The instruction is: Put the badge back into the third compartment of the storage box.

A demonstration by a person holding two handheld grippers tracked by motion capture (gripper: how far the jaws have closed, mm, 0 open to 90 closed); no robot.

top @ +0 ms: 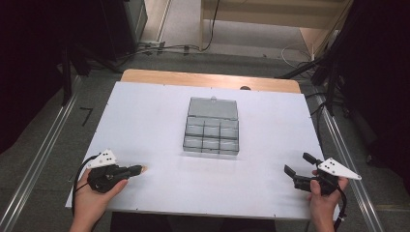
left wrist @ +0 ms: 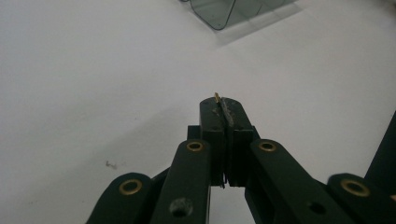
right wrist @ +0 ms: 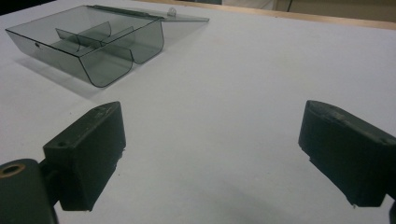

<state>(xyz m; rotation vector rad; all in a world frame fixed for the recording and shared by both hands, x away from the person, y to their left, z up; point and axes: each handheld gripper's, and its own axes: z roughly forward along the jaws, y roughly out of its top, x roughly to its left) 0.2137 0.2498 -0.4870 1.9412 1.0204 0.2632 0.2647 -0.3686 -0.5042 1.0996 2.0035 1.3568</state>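
A clear grey compartment box lies open in the middle of the white table, its lid folded back on the far side. My left gripper rests at the near left, shut on a small thin brass-coloured piece whose tip pokes out between the jaws of the left gripper. The box's corner lies well ahead of it. My right gripper sits at the near right, open, with nothing between its fingers. In the right gripper view the box is ahead to the left of the right gripper.
The white board covers a wooden table whose far edge shows. Metal rails run along both sides on the floor. Cables lie on the floor beyond the table.
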